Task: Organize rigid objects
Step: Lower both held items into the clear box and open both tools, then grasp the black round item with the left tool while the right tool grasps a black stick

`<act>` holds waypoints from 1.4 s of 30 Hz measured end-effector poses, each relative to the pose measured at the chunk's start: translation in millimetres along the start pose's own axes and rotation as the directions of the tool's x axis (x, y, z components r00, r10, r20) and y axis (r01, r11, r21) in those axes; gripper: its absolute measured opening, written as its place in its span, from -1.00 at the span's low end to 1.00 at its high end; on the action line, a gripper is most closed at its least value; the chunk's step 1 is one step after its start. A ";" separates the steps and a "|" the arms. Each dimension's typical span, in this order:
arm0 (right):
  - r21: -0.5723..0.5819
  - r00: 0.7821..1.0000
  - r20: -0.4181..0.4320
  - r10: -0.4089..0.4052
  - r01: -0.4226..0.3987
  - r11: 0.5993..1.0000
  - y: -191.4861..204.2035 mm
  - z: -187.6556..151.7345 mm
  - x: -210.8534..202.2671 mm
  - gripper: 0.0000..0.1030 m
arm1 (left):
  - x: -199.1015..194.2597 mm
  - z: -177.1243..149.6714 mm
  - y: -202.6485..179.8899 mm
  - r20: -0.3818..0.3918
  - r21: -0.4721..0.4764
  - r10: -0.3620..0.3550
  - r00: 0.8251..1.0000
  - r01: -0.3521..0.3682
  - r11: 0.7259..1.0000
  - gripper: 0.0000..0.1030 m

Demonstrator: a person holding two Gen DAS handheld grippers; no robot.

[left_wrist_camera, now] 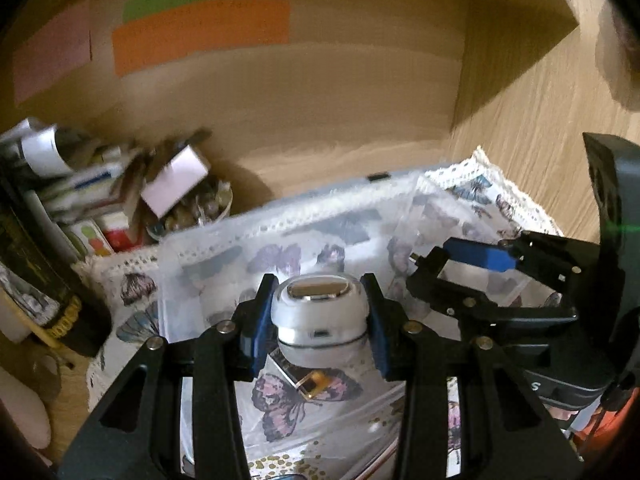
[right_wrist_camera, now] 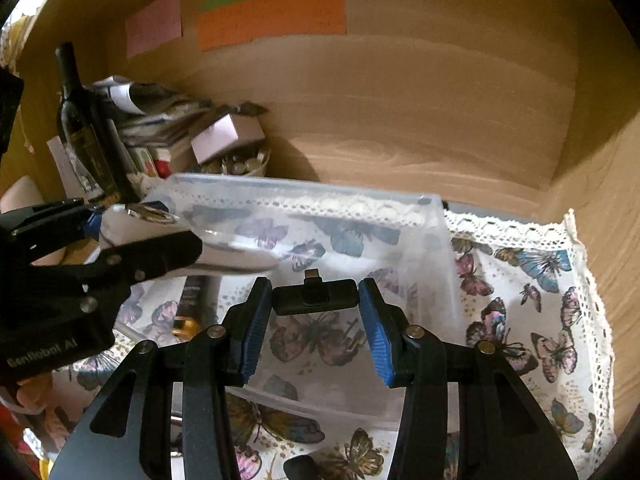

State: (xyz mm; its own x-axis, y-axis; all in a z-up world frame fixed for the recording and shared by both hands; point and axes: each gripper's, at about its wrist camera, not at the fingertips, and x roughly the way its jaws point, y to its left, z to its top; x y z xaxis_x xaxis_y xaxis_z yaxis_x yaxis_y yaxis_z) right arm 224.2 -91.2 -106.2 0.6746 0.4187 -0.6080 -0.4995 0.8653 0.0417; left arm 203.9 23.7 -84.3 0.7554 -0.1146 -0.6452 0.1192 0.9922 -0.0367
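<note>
My left gripper (left_wrist_camera: pixel 319 312) is shut on a white rounded device (left_wrist_camera: pixel 320 316) with a silver top, held above a clear plastic bin (left_wrist_camera: pixel 280 216). My right gripper (right_wrist_camera: pixel 316 298) is shut on a small black adapter (right_wrist_camera: pixel 315 297) with a plug, also over the clear bin (right_wrist_camera: pixel 400 200). The right gripper shows in the left wrist view (left_wrist_camera: pixel 472 264), to the right. The left gripper shows in the right wrist view (right_wrist_camera: pixel 152 236) at the left, with the white device (right_wrist_camera: pixel 140 224). A small gold-framed item (left_wrist_camera: pixel 310 385) lies under the left gripper; whether it is inside the bin I cannot tell.
The bin stands on a butterfly-print cloth (right_wrist_camera: pixel 532 308) inside a wooden alcove. At the back left are a dark wine bottle (right_wrist_camera: pixel 78 128), stacked boxes and papers (right_wrist_camera: pixel 168 128), and a bowl of small items (right_wrist_camera: pixel 240 166). Coloured paper notes (right_wrist_camera: pixel 272 16) hang on the back wall.
</note>
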 end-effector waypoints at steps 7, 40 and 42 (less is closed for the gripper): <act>-0.009 0.999 -0.037 -0.008 0.007 1.000 2.1 -1.7 7.9 -0.15 | 12.8 -7.8 6.4 -0.074 -0.031 0.004 0.997 -0.006 0.999 -0.20; 0.041 0.995 -0.014 -0.097 0.098 0.994 -15.9 -86.5 -83.8 0.44 | -75.3 -132.3 -2.5 -0.086 -0.069 0.123 0.989 -0.129 0.989 0.86; 0.046 0.994 -0.056 -0.093 0.095 0.994 -17.5 -98.4 -77.0 0.44 | -72.2 -140.2 -5.2 -0.097 -0.086 0.091 0.991 -0.100 0.991 0.86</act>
State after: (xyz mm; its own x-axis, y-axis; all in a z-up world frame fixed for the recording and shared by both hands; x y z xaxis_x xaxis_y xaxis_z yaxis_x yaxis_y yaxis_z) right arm 127.5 -165.8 -138.1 0.6866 0.3206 -0.6525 -0.4072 0.9131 0.0202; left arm 58.4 33.7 -144.5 0.6973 -0.0183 -0.7165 -0.0126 0.9992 -0.0378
